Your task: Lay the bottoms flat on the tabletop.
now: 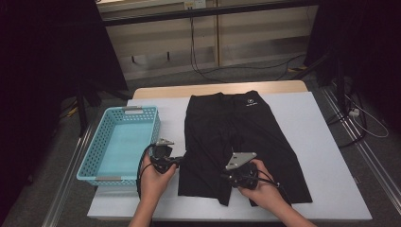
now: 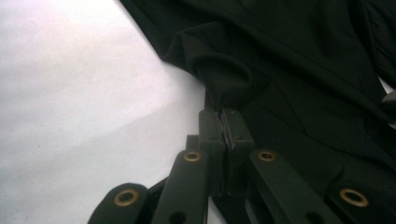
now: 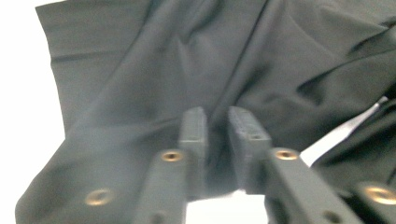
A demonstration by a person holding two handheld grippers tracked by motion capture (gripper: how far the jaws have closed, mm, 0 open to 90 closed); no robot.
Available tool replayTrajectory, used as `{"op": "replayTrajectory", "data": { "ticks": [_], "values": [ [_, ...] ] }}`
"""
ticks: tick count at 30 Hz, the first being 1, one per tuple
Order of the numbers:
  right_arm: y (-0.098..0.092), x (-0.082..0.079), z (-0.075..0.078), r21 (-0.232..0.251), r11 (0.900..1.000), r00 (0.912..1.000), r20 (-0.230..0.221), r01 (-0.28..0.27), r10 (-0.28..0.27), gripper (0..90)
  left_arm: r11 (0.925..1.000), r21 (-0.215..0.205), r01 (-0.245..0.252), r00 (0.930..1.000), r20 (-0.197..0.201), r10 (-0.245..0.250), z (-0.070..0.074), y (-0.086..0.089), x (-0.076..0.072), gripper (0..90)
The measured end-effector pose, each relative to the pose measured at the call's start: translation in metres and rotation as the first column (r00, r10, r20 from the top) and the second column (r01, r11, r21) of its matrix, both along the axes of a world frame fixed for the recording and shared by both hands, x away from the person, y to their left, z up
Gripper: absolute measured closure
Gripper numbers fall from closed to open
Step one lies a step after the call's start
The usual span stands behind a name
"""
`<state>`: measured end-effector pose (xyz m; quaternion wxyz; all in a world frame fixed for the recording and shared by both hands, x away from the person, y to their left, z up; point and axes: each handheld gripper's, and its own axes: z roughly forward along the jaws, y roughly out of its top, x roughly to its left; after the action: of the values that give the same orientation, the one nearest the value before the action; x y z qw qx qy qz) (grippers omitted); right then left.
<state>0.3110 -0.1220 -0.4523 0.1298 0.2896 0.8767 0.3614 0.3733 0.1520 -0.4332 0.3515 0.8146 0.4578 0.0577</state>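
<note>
A pair of black shorts point(image 1: 236, 127) lies flat on the white table cover, waistband at the far side and legs toward me. My left gripper point(image 1: 182, 160) is at the outer edge of the left leg. In the left gripper view its jaws are pressed together on a raised pinch of the black fabric point(image 2: 224, 84), so my left gripper point(image 2: 222, 114) is shut on it. My right gripper point(image 1: 227, 176) rests on the same leg near its hem. Seen close up, my right gripper point(image 3: 217, 116) has its jaws close together with the dark cloth point(image 3: 154, 74) gathered between them, folds running out from the grip.
A light blue plastic basket point(image 1: 97, 142) stands on the left part of the table, close beside my left hand. The white table cover point(image 1: 312, 142) stretches to the right of the shorts. Cables trail on the floor behind the table.
</note>
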Motion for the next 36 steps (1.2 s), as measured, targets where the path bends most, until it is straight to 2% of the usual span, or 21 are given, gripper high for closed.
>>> {"op": "replayTrajectory", "data": {
  "ticks": [1, 3, 7, 9, 12, 18, 21, 25, 30, 33, 36],
  "values": [
    [0.0, 0.001, 0.0, -0.01, 1.0, 1.0, 0.003, 0.002, -0.002, 89.3, 1.0, 0.0, 0.0, 1.0, -0.001, 0.0, 0.0, 0.0, 0.0, 88.5],
    [-0.001, 0.002, 0.001, -0.016, 1.0, 0.9999, 0.008, 0.012, -0.012, 89.8, 1.0, 0.0, 0.002, 1.0, 0.0, -0.002, -0.001, 0.0, 0.0, 88.6],
    [-0.012, 0.005, 0.007, 0.027, 0.999, 0.9989, 0.02, 0.042, -0.042, 89.6, 1.0, -0.003, 0.002, 1.0, 0.003, -0.002, 0.0, 0.0, 0.0, 88.5],
    [-0.019, 0.008, 0.007, 0.022, 0.998, 0.9975, 0.025, 0.065, -0.066, 89.2, 1.0, -0.005, 0.006, 1.0, -0.001, -0.006, -0.001, -0.001, 0.001, 88.3],
    [-0.024, 0.011, 0.002, 0.007, 0.996, 0.9954, 0.025, 0.092, -0.092, 85.4, 1.0, -0.006, 0.005, 1.0, -0.002, -0.005, -0.004, -0.002, 0.002, 87.8],
    [-0.021, 0.008, 0.001, -0.006, 0.996, 0.9946, 0.051, 0.091, -0.09, 75.2, 1.0, -0.005, 0.004, 1.0, -0.001, -0.004, -0.006, -0.001, 0.003, 86.3],
    [-0.02, 0.005, 0.004, 0.002, 0.997, 0.9944, 0.065, 0.083, -0.083, 68.2, 0.9999, -0.014, -0.006, 1.0, 0.005, 0.006, -0.006, 0.0, 0.003, 86.2],
    [-0.017, -0.003, 0.007, 0.023, 0.998, 0.9964, 0.055, 0.064, -0.065, 59.0, 0.9999, -0.015, 0.002, 0.9999, 0.011, -0.002, -0.004, 0.001, 0.003, 84.5],
    [-0.015, -0.017, 0.012, 0.046, 0.999, 0.9994, 0.031, 0.013, -0.015, 58.8, 0.9998, -0.019, 0.011, 0.9998, 0.019, -0.011, -0.002, 0.0, 0.001, 79.6],
    [-0.015, -0.023, 0.016, 0.064, 0.998, 0.9995, 0.032, -0.002, 0.0, 59.4, 0.9997, -0.012, 0.021, 0.9995, 0.022, -0.021, -0.002, -0.001, 0.0, 76.7],
    [-0.013, -0.027, 0.018, 0.079, 0.997, 0.9996, 0.019, -0.024, 0.023, 61.6, 0.9994, -0.005, 0.033, 0.9989, 0.035, -0.033, -0.003, -0.002, 0.001, 69.6]
  ]
}}
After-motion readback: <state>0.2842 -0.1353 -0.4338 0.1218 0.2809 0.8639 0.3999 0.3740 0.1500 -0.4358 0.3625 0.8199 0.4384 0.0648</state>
